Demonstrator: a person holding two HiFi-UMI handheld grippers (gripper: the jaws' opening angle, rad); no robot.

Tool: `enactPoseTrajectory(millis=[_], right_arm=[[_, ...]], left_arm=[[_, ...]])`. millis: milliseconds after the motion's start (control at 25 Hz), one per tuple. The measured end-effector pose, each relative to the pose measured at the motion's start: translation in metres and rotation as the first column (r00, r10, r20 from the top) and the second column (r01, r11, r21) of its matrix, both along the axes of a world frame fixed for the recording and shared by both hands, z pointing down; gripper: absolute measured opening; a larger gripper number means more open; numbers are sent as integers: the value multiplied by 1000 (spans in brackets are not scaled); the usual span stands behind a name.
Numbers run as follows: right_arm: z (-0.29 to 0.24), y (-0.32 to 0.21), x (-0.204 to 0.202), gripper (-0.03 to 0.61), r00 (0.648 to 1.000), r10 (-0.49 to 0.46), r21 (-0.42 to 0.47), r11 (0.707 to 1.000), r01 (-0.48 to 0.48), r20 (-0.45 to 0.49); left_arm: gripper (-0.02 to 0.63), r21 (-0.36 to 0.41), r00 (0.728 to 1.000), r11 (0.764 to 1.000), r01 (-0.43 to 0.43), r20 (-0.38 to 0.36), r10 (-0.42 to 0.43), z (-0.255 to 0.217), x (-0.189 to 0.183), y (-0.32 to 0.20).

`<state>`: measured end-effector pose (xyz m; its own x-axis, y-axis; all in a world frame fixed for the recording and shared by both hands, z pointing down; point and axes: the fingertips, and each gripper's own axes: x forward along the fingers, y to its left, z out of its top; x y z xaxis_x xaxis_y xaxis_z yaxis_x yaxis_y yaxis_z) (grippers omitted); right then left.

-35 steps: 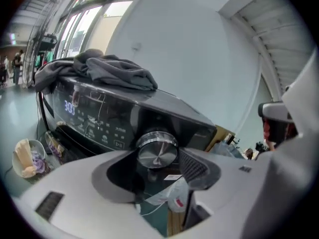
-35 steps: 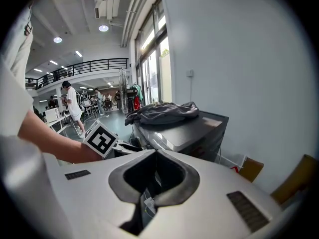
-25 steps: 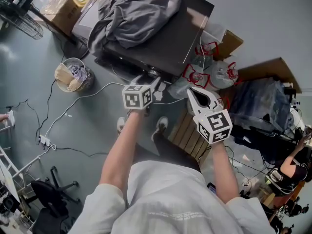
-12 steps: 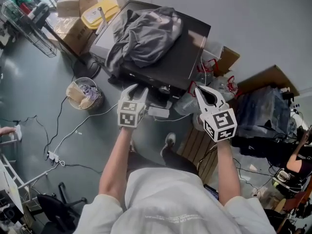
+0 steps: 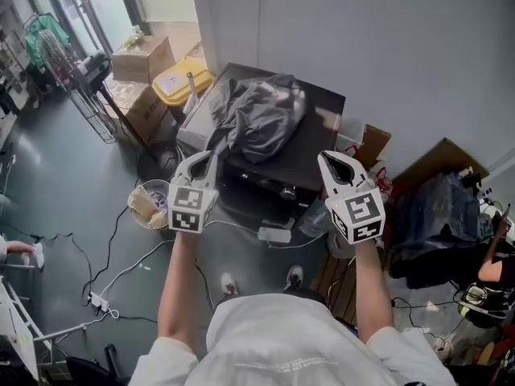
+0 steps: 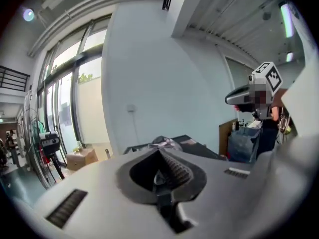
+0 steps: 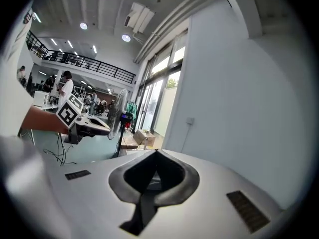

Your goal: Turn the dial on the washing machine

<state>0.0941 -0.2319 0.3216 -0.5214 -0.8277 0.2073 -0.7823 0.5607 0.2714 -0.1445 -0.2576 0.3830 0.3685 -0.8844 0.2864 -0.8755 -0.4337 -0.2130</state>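
Grey floor and a white wall frame the head view, where one dark washing machine (image 5: 310, 147) stands against that wall with one grey garment (image 5: 261, 119) heaped on its top. Its dial is too small to pick out for certain. You hold two grippers before it: the left gripper (image 5: 206, 156) just off its front left corner, the right gripper (image 5: 330, 161) over its front right edge, neither touching it. Left of the machine you can count two cardboard boxes (image 5: 143, 56), one yellow bin (image 5: 180, 80) and one round basket (image 5: 150, 203) of rags; your two shoes (image 5: 294, 277) show below.

Your left gripper view shows the left gripper (image 6: 159, 154) with its jaws pressed together and nothing between them. Beyond them lie the washing machine (image 6: 192, 144) top and the garment (image 6: 162, 143), and the right gripper (image 6: 237, 97) hangs at the right.

Your right gripper view shows the right gripper (image 7: 157, 153) with its jaws likewise closed on nothing. Only this view gives you the hall with its railed upper gallery (image 7: 89, 63), one standing fan (image 7: 122, 114) and the left gripper (image 7: 97, 126) at the left; the machine lies hidden behind the jaws.
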Motion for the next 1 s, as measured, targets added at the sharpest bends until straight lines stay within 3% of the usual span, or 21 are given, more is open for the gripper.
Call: enactPoseTrajectory(millis=[320,760,1000], right_arm=[[-71,-13,-29,14,999,-26,147,989,23,20],[-127,-13,-50,14,998,-55,238,970,51,9],[-129,-18,-50,14,999,-43,244,969,43,-7]], left_arm=[[18,205,999,978,-26,24,22,-95,-16,-3],[18,333,999,942,-40,38,29,-171,-23,6],[18,350,998,935,-60,55,44,-176,-19,4]])
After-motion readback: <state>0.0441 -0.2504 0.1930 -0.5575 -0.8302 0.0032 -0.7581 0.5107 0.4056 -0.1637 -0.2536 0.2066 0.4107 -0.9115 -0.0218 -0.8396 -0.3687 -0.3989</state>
